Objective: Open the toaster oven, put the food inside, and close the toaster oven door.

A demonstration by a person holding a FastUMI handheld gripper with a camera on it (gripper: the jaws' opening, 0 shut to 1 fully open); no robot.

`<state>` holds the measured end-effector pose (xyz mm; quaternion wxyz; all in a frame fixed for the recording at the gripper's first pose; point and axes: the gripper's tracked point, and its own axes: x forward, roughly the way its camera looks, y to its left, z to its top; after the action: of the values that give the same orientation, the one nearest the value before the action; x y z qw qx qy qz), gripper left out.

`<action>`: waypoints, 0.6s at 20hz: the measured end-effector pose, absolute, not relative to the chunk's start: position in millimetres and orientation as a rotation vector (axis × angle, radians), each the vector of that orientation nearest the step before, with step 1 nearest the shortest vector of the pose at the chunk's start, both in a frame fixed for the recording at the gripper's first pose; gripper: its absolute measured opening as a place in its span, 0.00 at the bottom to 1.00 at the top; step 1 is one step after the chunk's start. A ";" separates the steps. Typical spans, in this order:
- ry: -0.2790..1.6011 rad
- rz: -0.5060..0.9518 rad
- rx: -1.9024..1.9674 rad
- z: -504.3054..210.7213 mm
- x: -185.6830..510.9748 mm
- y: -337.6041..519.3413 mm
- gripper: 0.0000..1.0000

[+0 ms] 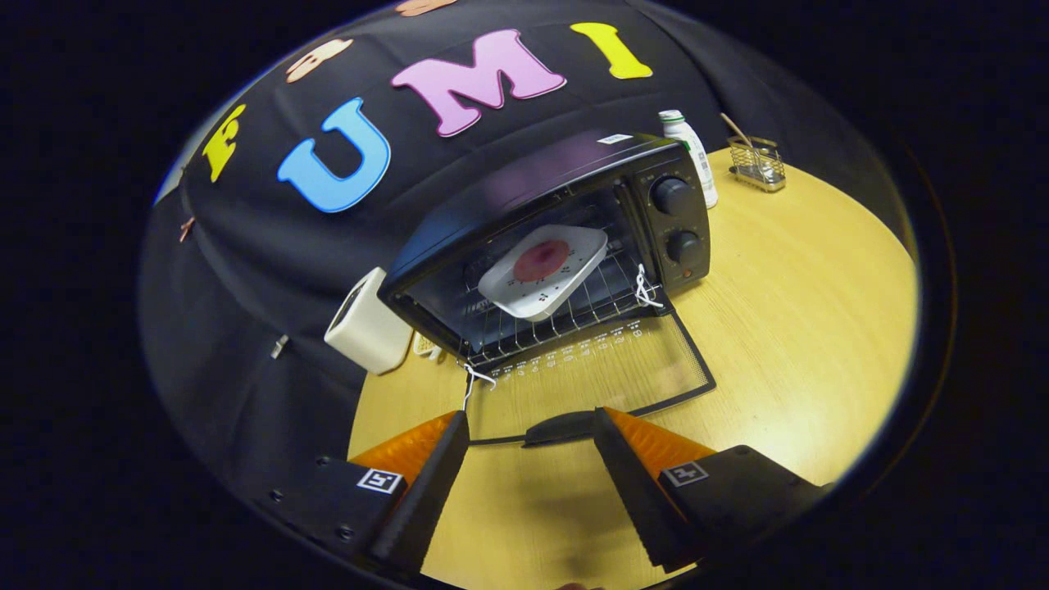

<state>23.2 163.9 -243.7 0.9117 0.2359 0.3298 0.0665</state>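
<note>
orange tool (531,422) spread wide, facing door handle (561,428)

Gripper (531,424): two-finger, black and orange.
Fingers (426,479) are black wedges with ribbed inner pads and orange translucent outer faces. Each sits on a black block carrying a small white square marker; screws visible on the left block.

toaster oven (574,205) black, glossy | its door (598,369) dark glass with rows of white marks | plate (543,272) white, round red-brown food (541,260) on it | worktop (803,328) yellow wood-tone | gripper (531,424) fingers (647,442) orange with black ribbed pads, black-and-white square tags | bottle (692,152) white, green cap | box (369,328) cream | basket (758,164) silver wire
</note>
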 end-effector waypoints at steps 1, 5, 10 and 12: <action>0.671 0.139 0.452 -242.9 18.4 163.4 0.99; 0.694 0.128 0.258 -259.1 3.3 160.9 0.99; 0.760 0.099 0.030 -291.0 -9.0 149.9 0.99; 0.808 0.095 -0.019 -310.6 -5.5 149.8 0.99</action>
<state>-5.5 149.8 -310.6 0.9184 -0.0095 0.3928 0.0461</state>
